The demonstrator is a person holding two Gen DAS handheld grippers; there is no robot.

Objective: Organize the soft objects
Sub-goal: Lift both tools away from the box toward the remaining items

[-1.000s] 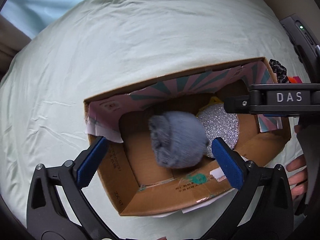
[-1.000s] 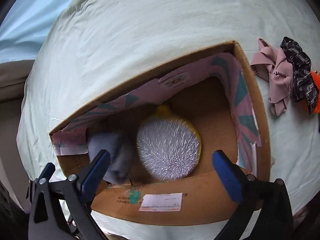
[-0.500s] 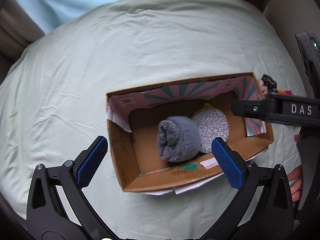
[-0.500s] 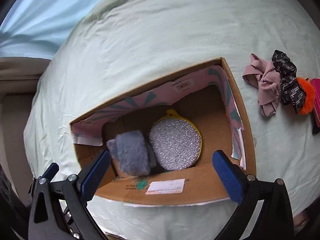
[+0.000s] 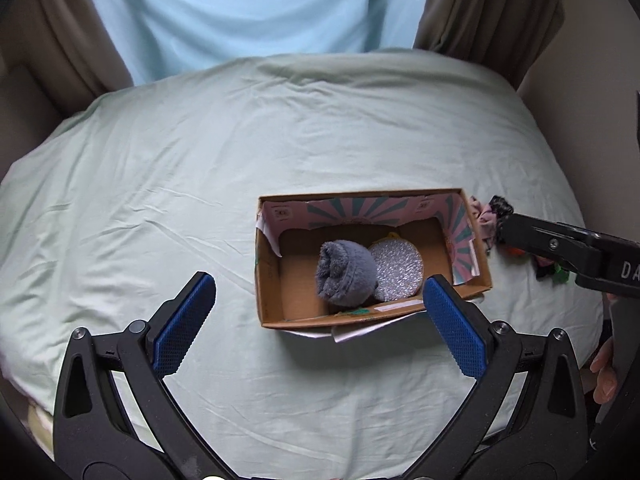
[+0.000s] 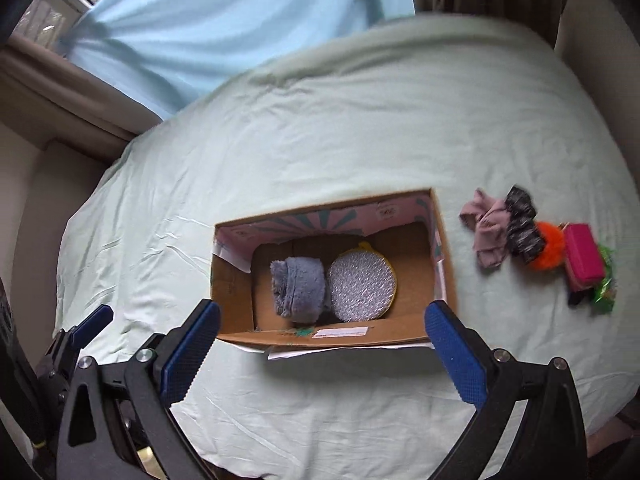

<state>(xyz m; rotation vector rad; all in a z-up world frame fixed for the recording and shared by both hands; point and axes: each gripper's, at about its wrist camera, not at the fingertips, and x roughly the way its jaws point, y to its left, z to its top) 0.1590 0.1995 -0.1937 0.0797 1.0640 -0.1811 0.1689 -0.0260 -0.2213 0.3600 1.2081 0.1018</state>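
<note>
A rolled grey fleece bundle lies in the open cardboard box, touching a round silver scouring pad with a yellow edge on its right. In the right wrist view the same pair sit side by side, the fleece left of the pad, toward the near wall of the box. The box's inner flaps carry a pink and teal sunburst print. The box rests on a bed covered by a pale green sheet.

To the right of the box, on the sheet, a loose row of soft things lies close together: a dusty pink scrunchie, a black patterned scrunchie, an orange fluffy pom, a magenta block and something green and shiny.

The left gripper hangs above the near side of the box, its blue pads spread wide with nothing between them. The right gripper also stands wide apart and empty, over the box's near wall. Light blue curtains hang behind the bed.
</note>
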